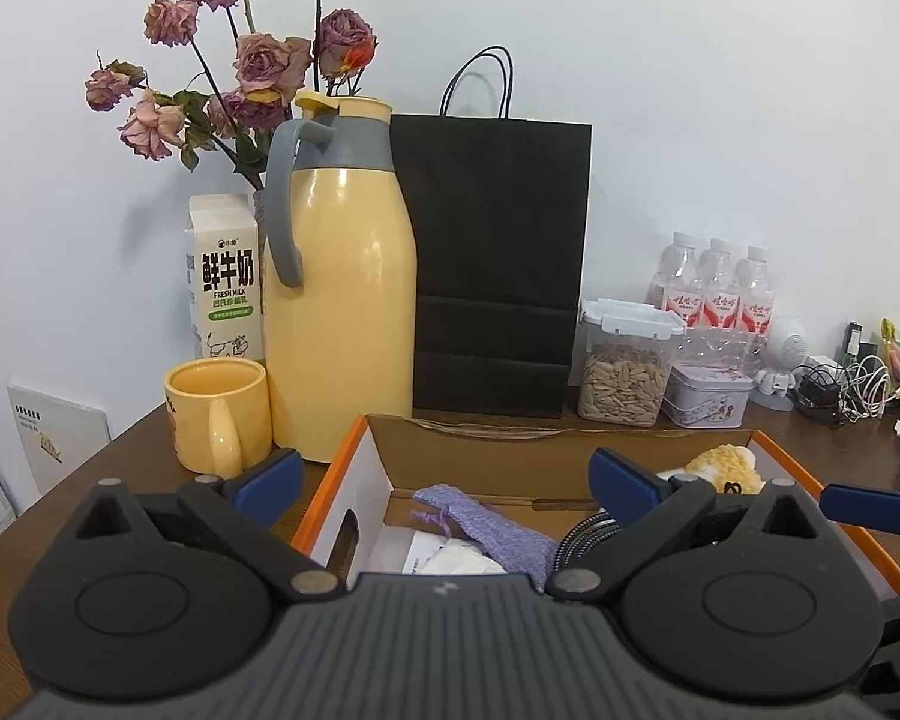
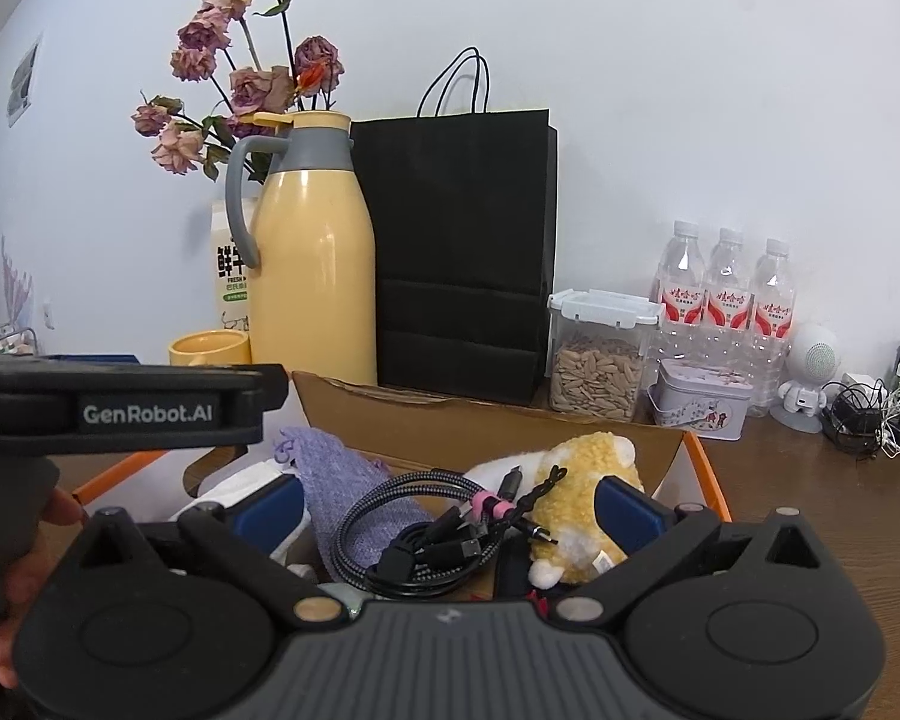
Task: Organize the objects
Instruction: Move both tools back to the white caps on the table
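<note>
left wrist view showed a dark brown wood-grain table point(image 1: 42, 516) pushed against a plain white wall point(image 1: 690, 90). along the wall stood a white milk carton with green print point(image 1: 225, 282), dried pink-purple roses point(image 1: 258, 66), a tall glossy yellow plastic thermos jug with a grey handle point(image 1: 342, 300), a matte black paper bag with cord handles point(image 1: 498, 258), a clear lidded plastic tub of pale seeds point(image 1: 627, 363), a small lilac printed tin point(image 1: 711, 399), three clear water bottles with red labels point(image 1: 717, 294), and a tangle of white and black chargers point(image 1: 846, 390). a squat yellow ceramic mug point(image 1: 219, 414) sat just beside the jug.

near the table's front edge lay an open cardboard box with orange rim and white walls point(image 1: 354, 480). the left gripper point(image 1: 447, 483) hovered over it with its blue-padded jaws spread wide, clamped on nothing and touching nothing. the right gripper point(image 2: 450, 507) likewise stood fully apart above the box, empty. in the right wrist view, the box held a knitted lilac pouch point(image 2: 336, 468), a coiled bundle of braided black cables bound with a pink tie point(image 2: 426, 534), a fuzzy yellow-and-white plush toy point(image 2: 576, 480) and something white and crumpled point(image 2: 240, 486), all lying loose together. a person's hand point(image 2: 24, 570) gripped the black handle at the left.
</note>
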`<action>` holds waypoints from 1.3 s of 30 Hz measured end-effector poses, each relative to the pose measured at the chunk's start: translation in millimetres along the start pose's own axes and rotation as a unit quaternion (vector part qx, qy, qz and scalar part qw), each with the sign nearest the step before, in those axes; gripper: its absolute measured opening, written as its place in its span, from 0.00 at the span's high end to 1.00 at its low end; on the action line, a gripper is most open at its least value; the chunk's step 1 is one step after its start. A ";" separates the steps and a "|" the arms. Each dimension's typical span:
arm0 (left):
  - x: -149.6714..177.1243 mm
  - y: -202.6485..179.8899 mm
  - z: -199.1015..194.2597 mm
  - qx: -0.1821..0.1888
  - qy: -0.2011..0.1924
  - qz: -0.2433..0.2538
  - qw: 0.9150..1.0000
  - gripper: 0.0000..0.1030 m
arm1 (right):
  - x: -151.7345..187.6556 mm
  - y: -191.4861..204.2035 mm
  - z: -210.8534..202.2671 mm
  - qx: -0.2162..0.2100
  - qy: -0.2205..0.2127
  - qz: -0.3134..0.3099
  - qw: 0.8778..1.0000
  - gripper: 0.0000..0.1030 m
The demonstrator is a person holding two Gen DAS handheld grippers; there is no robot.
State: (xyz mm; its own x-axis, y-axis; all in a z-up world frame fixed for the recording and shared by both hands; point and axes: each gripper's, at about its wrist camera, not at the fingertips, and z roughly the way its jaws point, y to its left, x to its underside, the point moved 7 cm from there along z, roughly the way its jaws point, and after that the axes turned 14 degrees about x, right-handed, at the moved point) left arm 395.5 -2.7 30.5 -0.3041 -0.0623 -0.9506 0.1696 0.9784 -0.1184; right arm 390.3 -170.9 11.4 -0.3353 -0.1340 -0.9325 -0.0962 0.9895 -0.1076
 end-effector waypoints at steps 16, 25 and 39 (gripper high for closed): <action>6.2 -3.5 -40.1 0.027 -0.018 0.004 0.999 0.00 | 11.4 -21.1 -40.2 0.011 -0.015 0.007 1.000 0.00; 28.6 5.8 -61.0 0.025 0.002 0.005 1.000 0.00 | 32.8 -37.5 -58.0 0.013 0.005 0.007 1.000 0.00; 75.1 12.3 -72.2 0.010 0.074 0.013 0.997 0.00 | 87.2 -60.2 -60.9 0.026 0.088 0.000 0.996 0.00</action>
State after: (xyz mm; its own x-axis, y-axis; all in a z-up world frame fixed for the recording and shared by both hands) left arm 307.1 18.9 -21.6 -0.4341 -0.0054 -0.9009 0.1983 0.9749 -0.1014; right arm 309.8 -245.4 -42.4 -0.4942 -0.1363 -0.8586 -0.0490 0.9904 -0.1290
